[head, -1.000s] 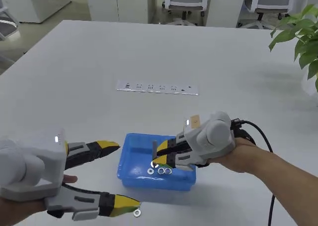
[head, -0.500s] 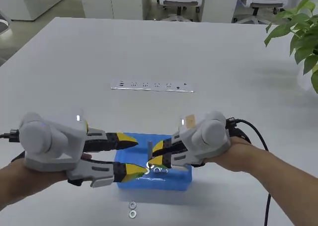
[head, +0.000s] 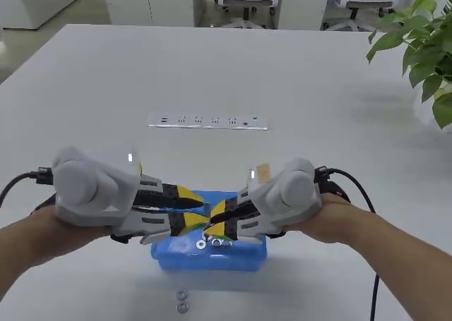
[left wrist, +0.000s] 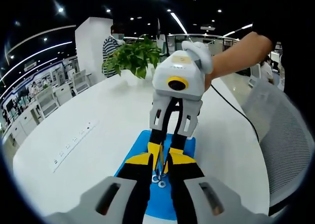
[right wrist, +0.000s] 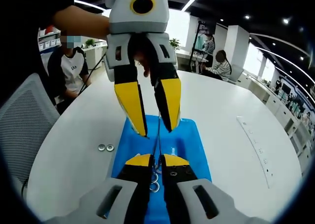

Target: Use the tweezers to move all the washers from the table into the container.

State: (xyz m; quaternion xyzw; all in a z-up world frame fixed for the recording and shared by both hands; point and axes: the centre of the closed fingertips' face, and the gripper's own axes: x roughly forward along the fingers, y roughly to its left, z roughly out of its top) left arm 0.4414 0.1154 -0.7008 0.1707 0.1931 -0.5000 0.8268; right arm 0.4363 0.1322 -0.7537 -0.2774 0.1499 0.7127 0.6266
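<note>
Right gripper (right wrist: pixel 157 161): jaws clamped on the thin metal tweezers (right wrist: pixel 158 147), whose long axis runs straight ahead over the blue plastic container (right wrist: pixel 192 145). Left gripper (right wrist: pixel 155 129): jaws apart, straddling the tweezers' tip. Small metal washers (head: pixel 202 245) lie inside the container. 2 further washers (head: pixel 182 293) rest on the white table (head: pixel 296 88), just outside the container's near wall, on the person's side of both grippers.

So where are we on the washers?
Done: about three small metal washers lie in the blue plastic container. In hand: the right gripper is shut on the thin metal tweezers over the container, and the left gripper has its open jaws straddling them. Left: two loose washers on the white table beside the container.
</note>
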